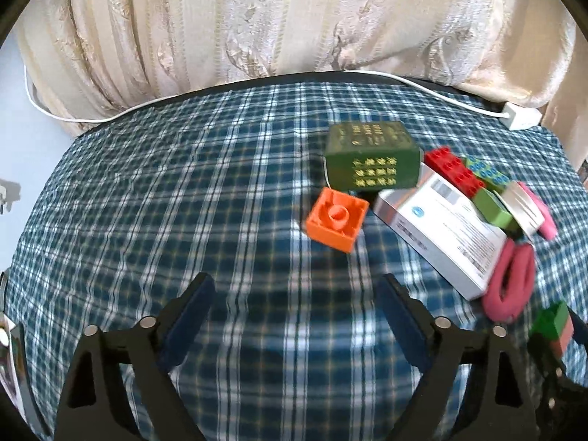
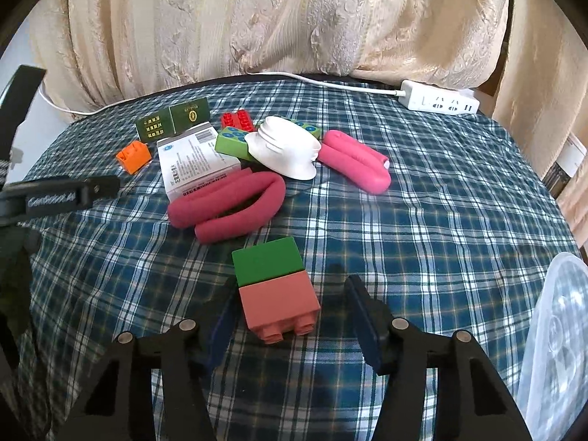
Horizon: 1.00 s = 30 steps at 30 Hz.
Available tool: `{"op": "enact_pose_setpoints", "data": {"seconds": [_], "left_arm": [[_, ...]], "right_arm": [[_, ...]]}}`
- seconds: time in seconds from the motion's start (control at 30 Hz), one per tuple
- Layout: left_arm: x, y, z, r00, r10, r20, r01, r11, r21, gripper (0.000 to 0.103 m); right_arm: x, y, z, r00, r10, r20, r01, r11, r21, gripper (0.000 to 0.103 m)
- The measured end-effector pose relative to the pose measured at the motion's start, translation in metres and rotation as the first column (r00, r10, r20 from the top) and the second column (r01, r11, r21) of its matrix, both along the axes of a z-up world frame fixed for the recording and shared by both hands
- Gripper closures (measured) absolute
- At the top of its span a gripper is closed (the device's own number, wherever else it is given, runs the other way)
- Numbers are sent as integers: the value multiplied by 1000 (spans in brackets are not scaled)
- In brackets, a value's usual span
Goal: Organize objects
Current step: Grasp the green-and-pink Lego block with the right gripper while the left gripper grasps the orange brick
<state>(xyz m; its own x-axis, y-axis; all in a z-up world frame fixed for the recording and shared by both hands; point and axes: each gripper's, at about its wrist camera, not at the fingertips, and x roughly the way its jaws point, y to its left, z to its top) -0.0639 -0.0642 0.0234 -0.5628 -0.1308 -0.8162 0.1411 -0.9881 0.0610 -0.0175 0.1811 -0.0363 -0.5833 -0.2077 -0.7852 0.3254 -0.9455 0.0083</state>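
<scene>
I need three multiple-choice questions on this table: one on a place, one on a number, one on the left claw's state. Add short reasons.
1. Where is the orange block? A) beside the green box B) on top of it C) under it
2. How many pink foam loops lie on the cloth? A) one B) two C) four
3. The left claw is A) open and empty B) shut on the orange block C) shut on the green box
Answers: A, it rests on the cloth next to the box; B, two separate loops show; A, only cloth shows between its fingers.
</scene>
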Motion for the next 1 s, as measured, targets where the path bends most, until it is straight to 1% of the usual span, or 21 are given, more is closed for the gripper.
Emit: {"op": "enact_pose_setpoints", "data": {"seconds": [0.07, 0.2, 0.3, 0.5, 0.6, 0.67, 0.77, 0.83, 0.87, 0.93, 1.0], "left_arm": [[-7, -2, -2, 1000, 9, 3, -9, 1000, -3, 17], [-19, -6, -7, 1000, 15, 14, -15, 1000, 6, 18], [-25, -5, -8, 1000, 2, 16, -3, 1000, 21, 18], [-38, 0, -9, 1000, -24, 3, 24, 1000, 20, 18], [-46, -1, -12, 1000, -29, 11, 29, 999, 29, 30], [-50, -3, -14, 999, -33, 11, 33, 998, 55, 33], [-51, -4, -15, 999, -44, 1, 44, 996, 73, 39], [-51, -4, -15, 999, -54, -6, 54, 995, 87, 46], [-50, -4, -15, 998, -55, -9, 56, 995, 86, 47], [-50, -4, -14, 998, -60, -11, 60, 994, 88, 58], [-48, -3, -12, 998, -64, -14, 65, 994, 92, 65]], "right_arm": [[0, -1, 0, 1000, 0, 2, 0, 1000, 1, 43], [0, -1, 0, 1000, -1, 2, 1, 1000, 1, 43], [0, -1, 0, 1000, -1, 2, 1, 1000, 2, 43], [0, -1, 0, 1000, -2, 3, 2, 1000, 1, 42], [1, -1, 0, 1000, -2, 3, 2, 1000, 1, 42], [1, -1, 0, 1000, -2, 3, 2, 1000, 1, 42], [1, -1, 0, 1000, -2, 3, 2, 1000, 1, 42], [0, -1, 1, 1000, -2, 3, 2, 1000, 1, 42], [0, -1, 1, 1000, -2, 3, 2, 1000, 1, 42], [1, -1, 0, 1000, -2, 3, 2, 1000, 1, 42], [0, -1, 1, 1000, -2, 3, 2, 1000, 1, 42]]}}
